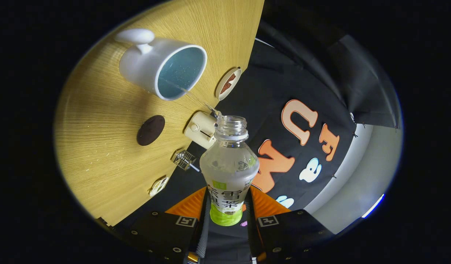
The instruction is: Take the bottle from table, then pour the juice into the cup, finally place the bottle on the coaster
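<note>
The gripper (227, 216) is clamping the bottle (229, 168) by its lower body, both fingers pressing its sides. The bottle is uncapped, its open mouth pointing toward the white cup (163, 68) lying beyond on the wooden surface (97, 146). The cup's interior is showing blue-green. A dark round coaster (150, 130) is sitting between cup and gripper.

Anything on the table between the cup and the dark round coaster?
No. In the gripper view, bare table separates cup and coaster. Gripper is shut on the bottle.
</note>
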Demonstrator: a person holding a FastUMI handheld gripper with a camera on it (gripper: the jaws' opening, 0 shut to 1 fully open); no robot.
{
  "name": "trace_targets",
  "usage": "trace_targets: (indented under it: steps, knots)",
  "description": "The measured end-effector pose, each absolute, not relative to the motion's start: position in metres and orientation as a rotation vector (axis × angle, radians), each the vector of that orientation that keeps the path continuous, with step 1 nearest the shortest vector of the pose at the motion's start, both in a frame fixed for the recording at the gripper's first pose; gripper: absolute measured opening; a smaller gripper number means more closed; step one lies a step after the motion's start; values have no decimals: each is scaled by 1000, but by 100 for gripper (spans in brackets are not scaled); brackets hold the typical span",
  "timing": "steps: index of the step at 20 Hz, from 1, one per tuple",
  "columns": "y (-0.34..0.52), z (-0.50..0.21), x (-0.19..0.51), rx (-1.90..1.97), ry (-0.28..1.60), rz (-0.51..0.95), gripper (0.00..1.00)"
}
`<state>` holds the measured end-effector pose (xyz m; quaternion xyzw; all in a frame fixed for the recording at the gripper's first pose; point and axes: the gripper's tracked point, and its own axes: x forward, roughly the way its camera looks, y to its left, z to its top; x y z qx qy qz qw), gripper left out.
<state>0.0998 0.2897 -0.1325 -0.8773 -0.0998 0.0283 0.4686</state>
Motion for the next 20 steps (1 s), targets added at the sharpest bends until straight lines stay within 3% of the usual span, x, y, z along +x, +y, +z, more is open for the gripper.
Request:
trace_targets:
  steps: [20]
  knots:
    - [314,-138,96,-2238,-266,150,46]
